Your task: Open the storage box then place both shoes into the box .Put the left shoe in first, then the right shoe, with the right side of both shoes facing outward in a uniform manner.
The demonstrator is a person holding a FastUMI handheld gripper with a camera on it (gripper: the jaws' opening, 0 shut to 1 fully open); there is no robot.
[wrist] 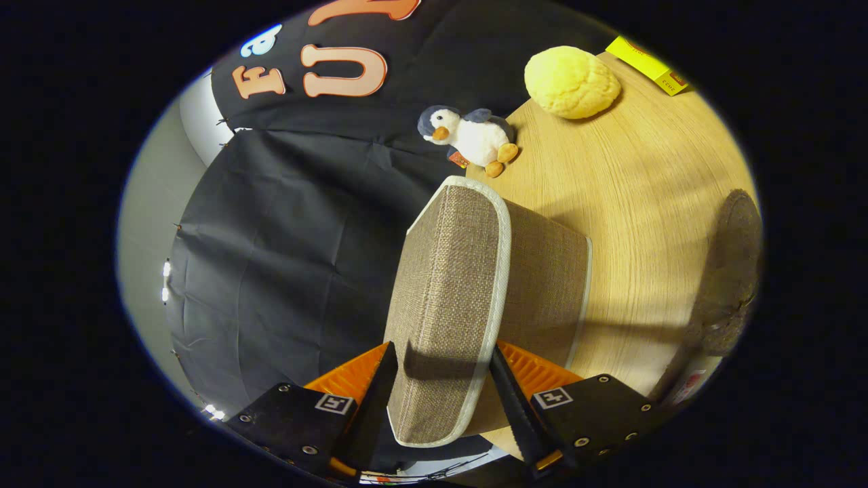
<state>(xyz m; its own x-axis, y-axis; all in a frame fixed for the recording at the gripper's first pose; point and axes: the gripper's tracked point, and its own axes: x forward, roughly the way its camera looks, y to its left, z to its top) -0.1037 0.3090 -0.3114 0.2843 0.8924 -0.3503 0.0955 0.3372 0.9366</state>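
Gripper view has the gripper [444,400] clenched on the lid [447,305] of the box [542,285]: one finger presses each face of the lid's near edge, so the grasp looks firm on both sides. The whole scene is rolled sideways, with the table [651,224] running up one side and the booth wall on the other.

Main risk, as I judge it, is the lid slipping. It is a padded, woven panel with pale piping, and the fingers hold only a short strip at its edge; a quick swing could let the fabric slide out and the lid drop shut. A second risk is dragging the light box across the table, or tipping it, if the pull goes along the table and not around the hinge. The plush penguin [471,139] and the yellow cushion [571,81] sit beyond the box, near enough that a shoved box could nudge the penguin.

Lid and box are coarse tan-grey cloth, soft-sided, the lid lifted clear of the body, which stands on the table beyond the fingers. A dark rounded shape [732,271] lies apart at the table's side; it may be a shoe, but the distortion there is too strong to be sure.
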